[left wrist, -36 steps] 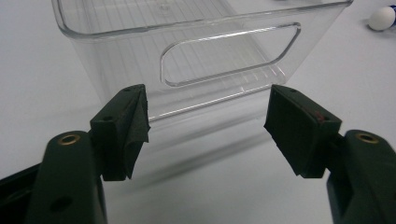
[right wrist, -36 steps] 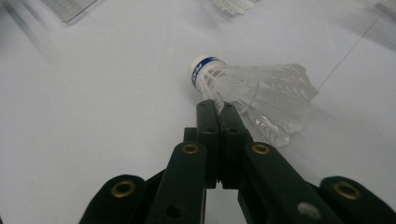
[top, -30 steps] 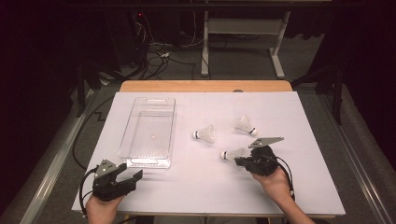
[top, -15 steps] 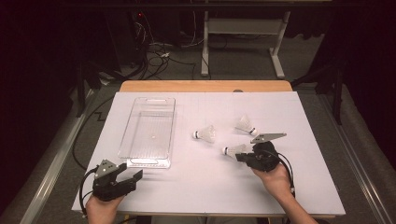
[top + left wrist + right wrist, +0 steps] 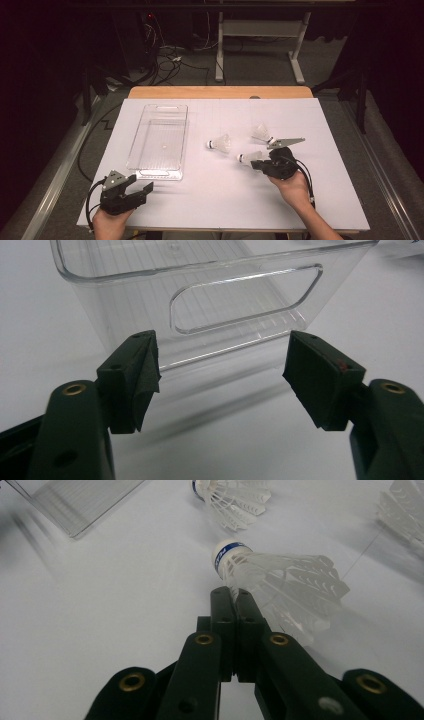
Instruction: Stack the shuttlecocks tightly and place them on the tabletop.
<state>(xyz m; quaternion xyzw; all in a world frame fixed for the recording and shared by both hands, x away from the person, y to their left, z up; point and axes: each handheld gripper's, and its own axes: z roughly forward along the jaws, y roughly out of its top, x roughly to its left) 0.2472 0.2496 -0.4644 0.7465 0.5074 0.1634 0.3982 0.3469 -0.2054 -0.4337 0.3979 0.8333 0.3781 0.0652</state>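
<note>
Left gripper (image 5: 131, 192) at near left table corner; jaws spread wide, nothing between them; in left gripper view pads (image 5: 141, 375) stand well apart with bare white table (image 5: 225, 440) between, pointed at the tray (image 5: 210, 295) end wall with its handle slot; not touching it.

Right gripper (image 5: 260, 165) further in at right, held by hand (image 5: 292, 187); jaws pressed together; in right gripper view the gripper (image 5: 234, 597) has its two tips flush, no gap; tips sit at the skirt of the nearest shuttlecock (image 5: 280, 580), just behind its cork; whether a feather is pinched or the tips only touch it, cannot tell; that shuttlecock (image 5: 248, 157) lies on its side on the table, cork toward the tray.

Beyond it second shuttlecock (image 5: 220, 144) lies mid-table; third shuttlecock (image 5: 261, 133) further back right; all three apart from each other; clear tray (image 5: 160, 142) left of them, lengthwise on table (image 5: 225, 200).
</note>
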